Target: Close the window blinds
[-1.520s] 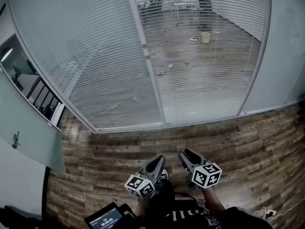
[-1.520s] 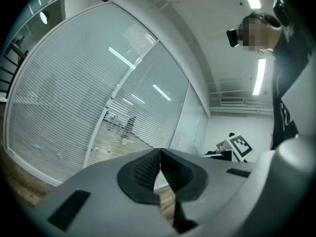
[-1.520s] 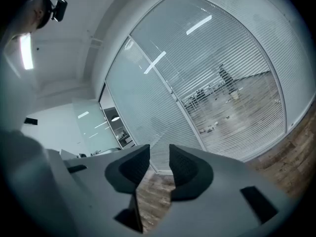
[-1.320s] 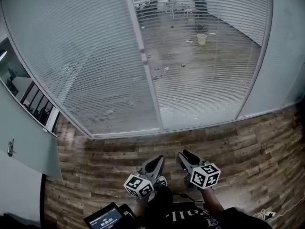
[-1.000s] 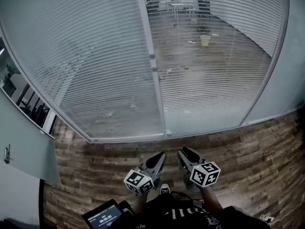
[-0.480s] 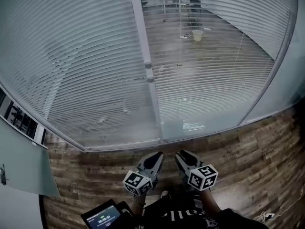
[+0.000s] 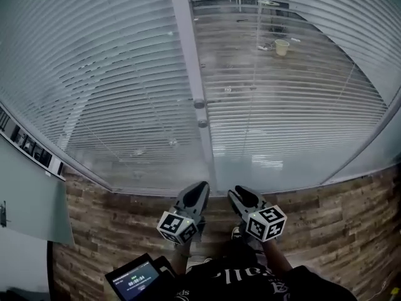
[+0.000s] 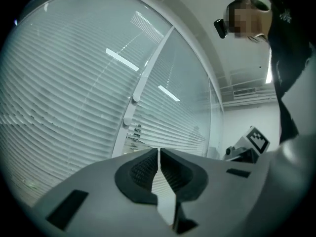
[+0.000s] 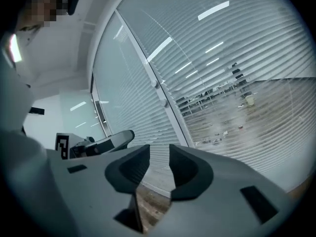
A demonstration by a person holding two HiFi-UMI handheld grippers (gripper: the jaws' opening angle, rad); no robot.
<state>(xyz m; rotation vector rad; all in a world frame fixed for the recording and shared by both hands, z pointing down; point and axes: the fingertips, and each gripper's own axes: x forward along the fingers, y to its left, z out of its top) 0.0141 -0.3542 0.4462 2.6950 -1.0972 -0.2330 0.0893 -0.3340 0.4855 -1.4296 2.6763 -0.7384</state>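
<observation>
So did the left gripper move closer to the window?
Yes. The left gripper moved toward the window: less floor now shows between it and the bottom rail.

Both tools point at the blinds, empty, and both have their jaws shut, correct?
Not quite. The left tool is shut, but the right tool has its jaws apart, as the right gripper view shows. Both are empty and point at the blinds.
</observation>
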